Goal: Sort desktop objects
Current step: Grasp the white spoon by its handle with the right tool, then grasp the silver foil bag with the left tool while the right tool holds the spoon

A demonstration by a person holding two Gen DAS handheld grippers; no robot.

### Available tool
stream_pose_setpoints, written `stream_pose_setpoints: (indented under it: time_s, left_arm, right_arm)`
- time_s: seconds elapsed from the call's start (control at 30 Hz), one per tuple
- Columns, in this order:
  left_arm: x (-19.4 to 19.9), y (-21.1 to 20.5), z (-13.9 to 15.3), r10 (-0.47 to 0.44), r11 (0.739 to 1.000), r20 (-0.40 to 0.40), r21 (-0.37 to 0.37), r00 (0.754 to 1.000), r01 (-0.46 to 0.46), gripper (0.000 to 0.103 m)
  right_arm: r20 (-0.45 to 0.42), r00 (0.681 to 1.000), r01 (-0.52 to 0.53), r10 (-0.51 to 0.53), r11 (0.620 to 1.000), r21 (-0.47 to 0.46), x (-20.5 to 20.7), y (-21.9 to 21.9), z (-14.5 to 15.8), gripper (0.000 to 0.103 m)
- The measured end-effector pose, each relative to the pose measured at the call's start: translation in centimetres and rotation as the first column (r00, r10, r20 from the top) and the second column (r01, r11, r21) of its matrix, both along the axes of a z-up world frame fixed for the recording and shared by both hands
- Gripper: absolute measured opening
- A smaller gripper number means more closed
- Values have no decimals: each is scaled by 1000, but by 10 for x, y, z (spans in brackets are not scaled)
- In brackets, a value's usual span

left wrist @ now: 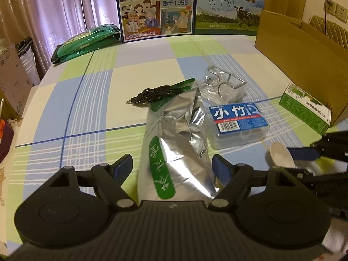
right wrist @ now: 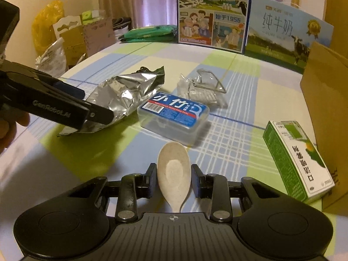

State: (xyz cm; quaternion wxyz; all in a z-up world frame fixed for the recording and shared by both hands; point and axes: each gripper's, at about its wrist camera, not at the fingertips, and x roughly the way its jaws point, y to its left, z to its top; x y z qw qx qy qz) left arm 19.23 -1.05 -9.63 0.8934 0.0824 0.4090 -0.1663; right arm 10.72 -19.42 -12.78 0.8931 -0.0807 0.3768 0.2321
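A crumpled silver foil bag (left wrist: 174, 134) with a green label lies on the checked tablecloth (left wrist: 87, 100). My left gripper (left wrist: 171, 163) stands open, one finger on each side of the bag's near end. The right wrist view shows the same gripper (right wrist: 87, 104) low over the foil bag (right wrist: 121, 91). A pale speckled spoon (right wrist: 174, 171) sits between the fingers of my right gripper (right wrist: 174, 175), which is shut on its bowl. In the left wrist view the spoon (left wrist: 280, 155) and right gripper (left wrist: 304, 154) are at the right edge.
A clear floss-pick box (left wrist: 237, 121) with a blue label, a clear pack with a wire frame (left wrist: 224, 84) and a black cable (left wrist: 156, 93) lie mid-table. A green-white carton (right wrist: 298, 158) rests by an open cardboard box (right wrist: 326, 87). Milk cases (left wrist: 156, 8) and green packets (left wrist: 87, 43) stand behind.
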Motion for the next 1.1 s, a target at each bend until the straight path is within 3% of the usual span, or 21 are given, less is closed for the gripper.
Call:
stream_pose_setpoints:
  time_s: [0.27, 0.33, 0.4, 0.57, 0.77, 0.87, 0.97, 1.1]
  left_arm:
    - [14, -8, -13, 7, 1000, -52, 11, 999, -6, 75]
    - [15, -11, -12, 6, 1000, -60, 24, 998, -5, 70]
    - [13, -13, -7, 11, 999, -65, 37, 998, -9, 54]
    - [-8, -15, 4, -8, 998, -112, 60, 994, 14, 49]
    - [-67, -25, 8, -81, 994, -180, 61, 980, 93, 49]
    - [-90, -33, 9, -121, 990, -196, 45, 973, 132, 58]
    - [-95, -42, 12, -156, 983, -159, 73, 975, 170, 75]
    - [-80, -56, 4, -191, 971, -182, 111, 965, 213, 75]
  right_arm:
    - [-7, 1000, 21, -21, 1000, -8, -2, -5, 1, 30]
    - [-10, 1000, 23, -23, 1000, -8, -2, -6, 2, 30]
    - [-15, 1000, 27, -27, 1000, -8, -4, -8, 2, 30]
    - [-47, 996, 71, -70, 997, 9, -17, -21, 7, 30]
    - [-88, 988, 132, -130, 991, 21, -49, -43, 20, 30]
    - [-109, 981, 162, -159, 987, 17, -61, -54, 21, 30]
    - [-131, 974, 192, -187, 981, 32, -66, -63, 21, 30]
    - [-118, 974, 196, -193, 980, 20, -66, -65, 20, 30]
